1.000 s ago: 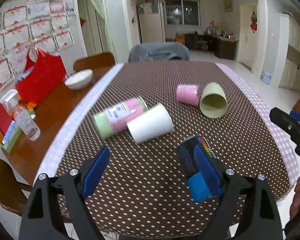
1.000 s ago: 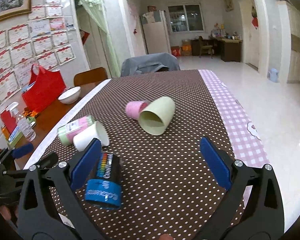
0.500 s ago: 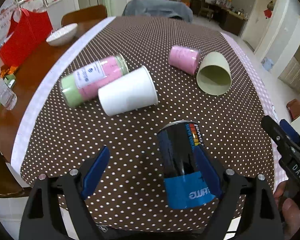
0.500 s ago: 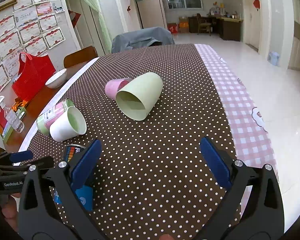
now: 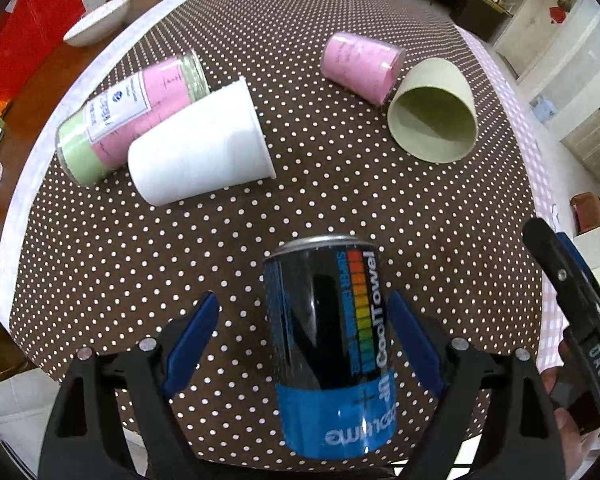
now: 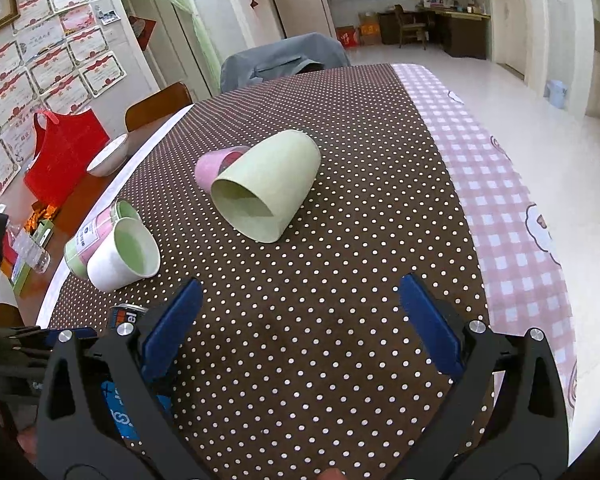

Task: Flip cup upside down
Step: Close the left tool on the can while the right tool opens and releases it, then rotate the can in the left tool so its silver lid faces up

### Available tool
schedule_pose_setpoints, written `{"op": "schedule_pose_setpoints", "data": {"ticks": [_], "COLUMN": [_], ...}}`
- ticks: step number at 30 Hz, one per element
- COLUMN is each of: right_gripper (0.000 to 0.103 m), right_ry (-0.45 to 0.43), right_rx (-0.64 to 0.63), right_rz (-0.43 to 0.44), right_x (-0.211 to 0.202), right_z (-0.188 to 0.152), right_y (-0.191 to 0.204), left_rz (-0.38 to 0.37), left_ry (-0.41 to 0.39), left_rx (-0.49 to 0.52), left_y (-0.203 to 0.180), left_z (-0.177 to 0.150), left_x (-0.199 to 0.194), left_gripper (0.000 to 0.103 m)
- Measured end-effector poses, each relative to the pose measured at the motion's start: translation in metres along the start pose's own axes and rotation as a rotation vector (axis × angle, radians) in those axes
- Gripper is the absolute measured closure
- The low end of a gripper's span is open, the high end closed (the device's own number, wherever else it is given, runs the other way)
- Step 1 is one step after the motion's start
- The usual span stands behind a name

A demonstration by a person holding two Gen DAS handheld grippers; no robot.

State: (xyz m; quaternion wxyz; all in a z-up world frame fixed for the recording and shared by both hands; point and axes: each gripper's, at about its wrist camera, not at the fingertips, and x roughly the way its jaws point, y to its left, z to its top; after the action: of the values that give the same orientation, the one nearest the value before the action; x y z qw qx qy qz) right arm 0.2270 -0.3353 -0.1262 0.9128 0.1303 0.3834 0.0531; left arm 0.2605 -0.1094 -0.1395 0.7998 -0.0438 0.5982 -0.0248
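A pale green cup lies on its side on the dotted tablecloth, mouth toward me. A white cup also lies on its side. A black and blue can stands between the open fingers of my left gripper; its right finger is close to the can, and I cannot tell if they touch. My right gripper is open and empty above the tablecloth, in front of the green cup.
A pink cup lies behind the green cup. A pink and green canister lies against the white cup. A red bag, a white bowl and a bottle stand at the table's left. The right table edge is checkered.
Both grippers have risen and tilted downward toward the table. The can now looks larger and more centred between the left fingers. The right gripper has moved closer to the green cup.
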Motion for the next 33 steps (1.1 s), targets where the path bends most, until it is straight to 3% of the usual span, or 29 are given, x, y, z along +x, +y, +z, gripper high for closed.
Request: {"op": "schedule_pose_setpoints", "data": {"ticks": [15, 18, 21, 25, 33], "right_gripper": [0.006, 0.006, 0.006, 0.006, 0.006], "right_ry": [0.013, 0.016, 0.011, 0.005, -0.02], "right_rx": [0.033, 0.037, 0.034, 0.034, 0.035], "right_rz": [0.005, 0.005, 0.002, -0.005, -0.012], "right_x": [0.009, 0.009, 0.007, 0.003, -0.015], "right_z": [0.007, 0.007, 0.007, 0.006, -0.001], "right_y": [-0.014, -0.013, -0.012, -0.01, 0.001], "left_rz": [-0.013, -0.034, -0.058, -0.059, -0.07], "left_ry": [0.11, 0.123, 0.111, 0.052, -0.154], "left_rx": [0.001, 0.016, 0.037, 0.074, 0.134], "left_y": [-0.006, -0.008, -0.009, -0.013, -0.017], "left_z": [0.043, 0.046, 0.047, 0.045, 0.033], "left_x": [0.047, 0.055, 0.061, 0.05, 0.016], "left_gripper": [0.019, 0.033, 0.033, 0.034, 0.035]}}
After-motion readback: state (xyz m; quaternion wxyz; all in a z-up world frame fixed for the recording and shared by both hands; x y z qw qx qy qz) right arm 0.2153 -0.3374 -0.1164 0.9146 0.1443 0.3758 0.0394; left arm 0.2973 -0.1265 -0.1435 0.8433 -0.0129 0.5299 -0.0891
